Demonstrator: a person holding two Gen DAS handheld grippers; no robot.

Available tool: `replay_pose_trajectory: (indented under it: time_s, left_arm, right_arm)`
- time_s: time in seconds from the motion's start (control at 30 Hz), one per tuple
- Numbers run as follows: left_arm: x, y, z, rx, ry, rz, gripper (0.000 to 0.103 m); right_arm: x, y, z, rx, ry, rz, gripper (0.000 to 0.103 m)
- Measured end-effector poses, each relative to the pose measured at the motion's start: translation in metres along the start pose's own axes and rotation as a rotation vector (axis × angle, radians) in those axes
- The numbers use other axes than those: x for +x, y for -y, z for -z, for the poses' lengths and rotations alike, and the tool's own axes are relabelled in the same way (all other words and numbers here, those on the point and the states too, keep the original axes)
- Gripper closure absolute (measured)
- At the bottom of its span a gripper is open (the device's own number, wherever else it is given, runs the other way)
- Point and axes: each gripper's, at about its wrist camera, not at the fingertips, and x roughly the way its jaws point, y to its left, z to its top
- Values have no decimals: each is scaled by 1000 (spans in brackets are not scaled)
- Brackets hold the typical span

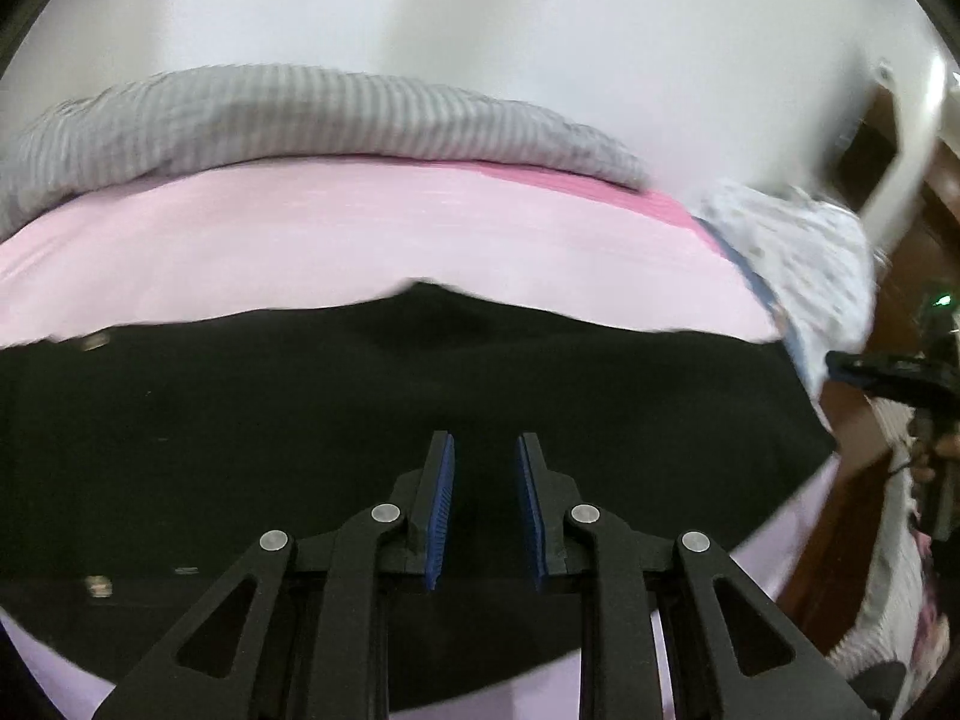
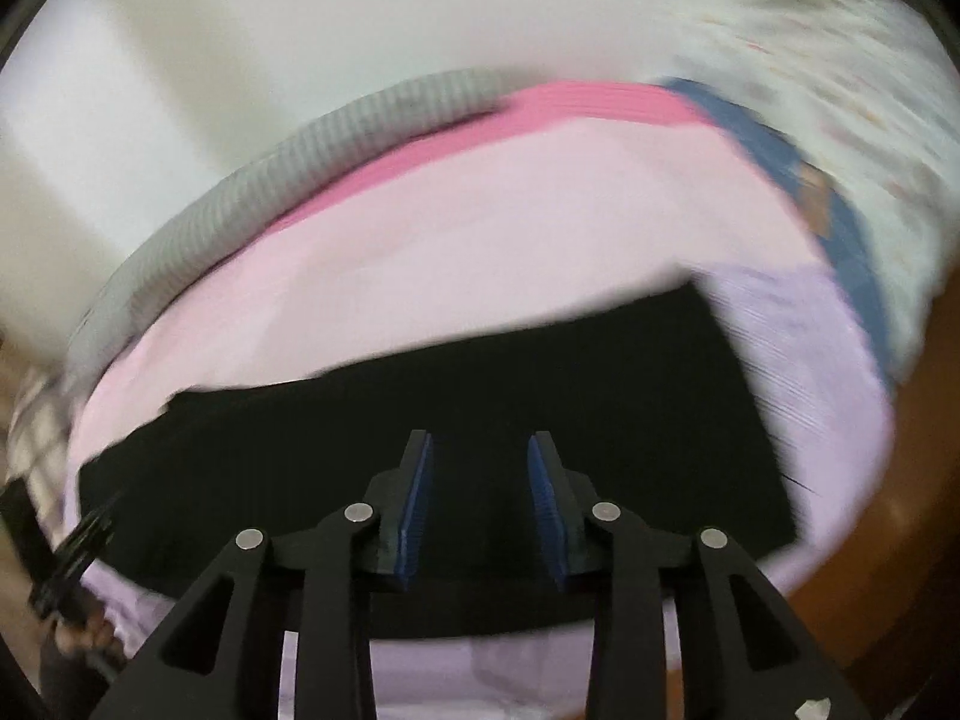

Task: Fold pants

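- The black pants [image 1: 420, 396] lie flat on a pink sheet [image 1: 360, 228] that covers the bed, spread across the near part of it in a wide dark band; in the right wrist view the pants [image 2: 480, 396] show as a rough rectangle with 1 sharp corner at the upper right.
- The left gripper [image 1: 485, 450] hangs above the middle of the pants, its 2 blue pads [image 1: 443, 480] parted with a clear gap and nothing between them.
- The right gripper [image 2: 480, 450] also sits over the pants, its jaws apart a little wider, holding nothing; whether either one touches the cloth cannot be told.
- In the left wrist view the right gripper [image 1: 888, 372] shows at the right edge, off the pants and beside the bed's side.
- A grey striped blanket [image 1: 300, 114] is bunched along the far edge of the bed, well apart from the pants.
- A white patterned cloth [image 1: 798, 252] with a blue edge hangs at the bed's far right corner, near the pants' right end.
- Bare pink sheet lies between the pants and the blanket, and a narrow strip of it shows on the near side and to the right of the pants.
- A white wall [image 1: 540, 12] stands behind the bed; brown wood [image 2: 888, 510] shows past the right edge.
- Both views are blurred.
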Motion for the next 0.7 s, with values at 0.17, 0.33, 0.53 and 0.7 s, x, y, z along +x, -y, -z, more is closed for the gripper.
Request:
replay_pose_trajectory:
  time_s: [0.17, 0.33, 0.53, 0.7]
  left_arm:
    - [3, -40, 12, -67, -17, -100, 80]
    - [3, -66, 30, -99, -40, -117, 80]
    - [-1, -73, 38, -106, -47, -105, 80]
    - [-2, -77, 41, -120, -37, -81, 80]
  right_arm:
    - [52, -105, -26, -171, -92, -176, 69]
    - [103, -196, -37, -318, -194, -293, 67]
    - [154, -262, -33, -419, -303, -341, 62]
    - [188, -290, -29, -485, -365, -340, 55]
